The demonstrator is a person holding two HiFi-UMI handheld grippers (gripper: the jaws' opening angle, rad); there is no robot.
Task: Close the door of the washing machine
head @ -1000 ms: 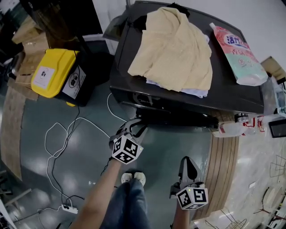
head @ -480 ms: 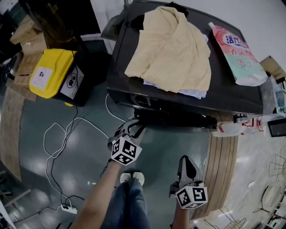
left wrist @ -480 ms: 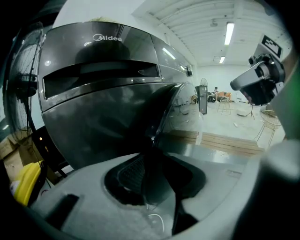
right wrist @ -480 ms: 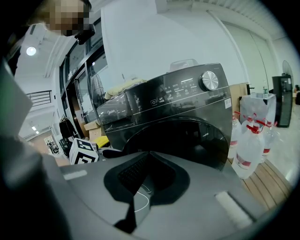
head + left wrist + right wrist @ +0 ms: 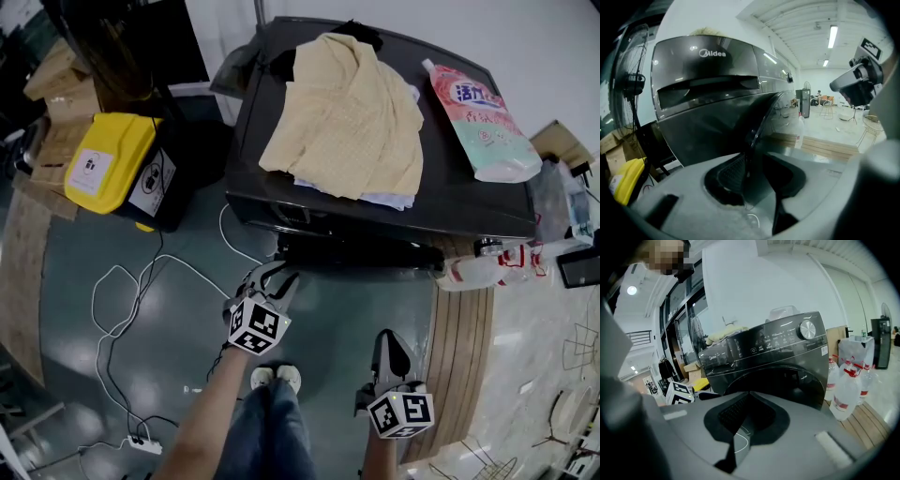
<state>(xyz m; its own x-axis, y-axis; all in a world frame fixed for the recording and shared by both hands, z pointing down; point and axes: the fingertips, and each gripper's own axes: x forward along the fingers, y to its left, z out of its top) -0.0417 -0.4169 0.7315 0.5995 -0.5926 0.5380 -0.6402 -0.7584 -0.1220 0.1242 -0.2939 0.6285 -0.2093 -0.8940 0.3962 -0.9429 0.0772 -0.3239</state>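
Note:
The dark grey washing machine (image 5: 459, 202) stands ahead of me, seen from above in the head view. Its black door (image 5: 366, 253) sticks out a little from the front, ajar. My left gripper (image 5: 279, 275) reaches to the door's left end. In the left gripper view the door's edge (image 5: 757, 131) runs down between the jaws, and my left gripper (image 5: 757, 173) is shut on it. My right gripper (image 5: 391, 339) hangs lower and to the right, apart from the machine, shut and holding nothing. In the right gripper view it (image 5: 747, 411) faces the machine's front (image 5: 778, 348).
A yellow garment (image 5: 347, 112) and a pink detergent pouch (image 5: 473, 117) lie on the machine's top. A yellow-lidded box (image 5: 108, 159) stands to the left, with white cables (image 5: 122, 300) on the floor. Plastic bottles (image 5: 478, 272) stand at the machine's right corner. My feet (image 5: 277, 377) are below.
The head view has drifted slightly, so the machine sits a bit further up and left. Both grippers keep their places, and the left one still holds the door's edge.

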